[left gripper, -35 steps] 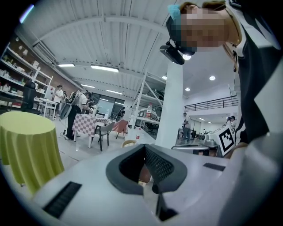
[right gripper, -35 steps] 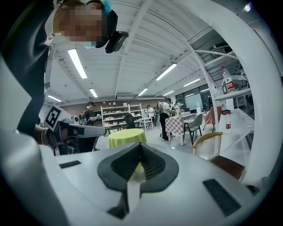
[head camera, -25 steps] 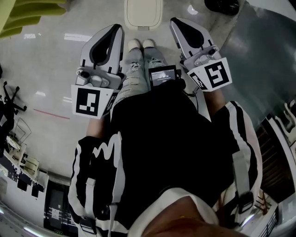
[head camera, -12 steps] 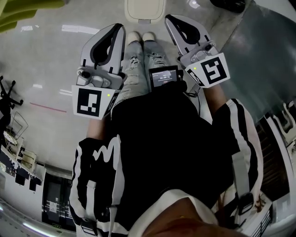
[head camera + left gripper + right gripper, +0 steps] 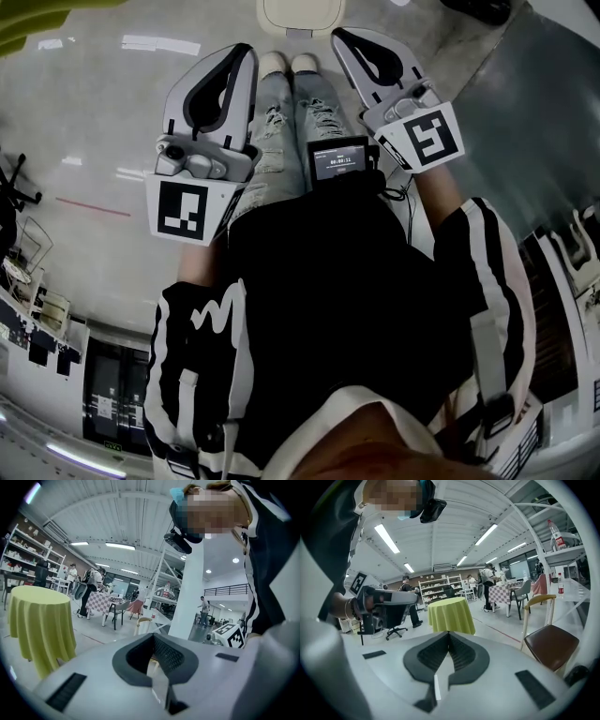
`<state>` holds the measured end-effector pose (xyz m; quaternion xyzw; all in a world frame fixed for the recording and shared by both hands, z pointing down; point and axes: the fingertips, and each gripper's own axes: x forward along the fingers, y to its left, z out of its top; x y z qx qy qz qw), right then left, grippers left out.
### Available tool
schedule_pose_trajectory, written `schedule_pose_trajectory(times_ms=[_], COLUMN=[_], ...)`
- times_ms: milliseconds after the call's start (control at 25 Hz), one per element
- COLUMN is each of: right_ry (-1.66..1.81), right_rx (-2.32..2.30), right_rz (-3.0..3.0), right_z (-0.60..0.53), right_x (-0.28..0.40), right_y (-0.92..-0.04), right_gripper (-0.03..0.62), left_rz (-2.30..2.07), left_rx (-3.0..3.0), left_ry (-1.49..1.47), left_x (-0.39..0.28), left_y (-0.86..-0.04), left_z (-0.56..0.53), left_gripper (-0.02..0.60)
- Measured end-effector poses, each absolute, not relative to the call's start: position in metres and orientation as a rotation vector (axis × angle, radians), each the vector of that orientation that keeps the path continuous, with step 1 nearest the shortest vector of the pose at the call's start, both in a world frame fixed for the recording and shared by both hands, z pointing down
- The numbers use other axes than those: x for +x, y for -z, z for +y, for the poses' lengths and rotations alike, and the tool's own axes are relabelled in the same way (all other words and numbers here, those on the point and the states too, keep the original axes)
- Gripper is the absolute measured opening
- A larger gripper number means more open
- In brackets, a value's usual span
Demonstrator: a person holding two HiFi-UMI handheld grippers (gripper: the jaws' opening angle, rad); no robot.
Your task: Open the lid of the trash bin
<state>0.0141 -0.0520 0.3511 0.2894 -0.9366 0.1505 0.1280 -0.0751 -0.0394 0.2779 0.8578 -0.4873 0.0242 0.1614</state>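
Currently, at the head view's top edge: cream trash bin (image 5: 292, 13) on grey floor (image 5: 94, 112), lid shut flat. Just below trash bin: pair of pale shoes (image 5: 289, 63), toes near its front. Left gripper (image 5: 245, 51): held left of trash bin, near but not touching; jaws pressed together, nothing between. Right gripper (image 5: 337, 36): held right of trash bin, near but apart; jaws likewise together, empty. Small lit screen (image 5: 339, 159): at the waist, further from trash bin than the shoes.
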Motion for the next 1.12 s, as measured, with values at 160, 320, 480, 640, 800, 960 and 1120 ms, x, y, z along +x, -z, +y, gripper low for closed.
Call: schedule_pose_trajectory(times_ms=[160,320,480,640,800,960,1120], right_ry=[-0.454,-0.471,-0.481,-0.499,-0.508,-0.510,-0.515], right_rx=[0.828,0.822,0.820,0.805,0.790,0.771,0.741], right_rz=[-2.712,-2.705,-2.696,-2.675,-2.664,-2.654,-2.639], right_z=[-0.048,-0.048,-0.048,-0.047,-0.045,-0.043,-0.040], right_x=[0.010,0.007,0.005,0.005,0.003,-0.002,-0.005], right_y=[-0.371,-0.382,-0.392,-0.407,-0.418,-0.432,-0.446], right_gripper=[0.009,0.009,0.009,0.009,0.009,0.009,0.009], left_rz=[-1.378,-1.376,-1.371,-1.374,-1.383,-1.384,-1.389], left_rx=[2.450,2.445,2.434,2.420,2.405,2.390,2.376], left_ry=[-0.076,-0.060,-0.063,-0.070,-0.063,-0.064,-0.066], left_x=[-0.074,-0.074,-0.075,-0.076,-0.078,-0.080,-0.082], left_y=[-0.293,-0.296,-0.302,-0.312,-0.319,-0.326,-0.330], left_z=[-0.040,-0.043,-0.043,-0.042,-0.042,-0.041,-0.041], left_gripper=[0.008,0.007,0.008,0.008,0.008,0.008,0.008])
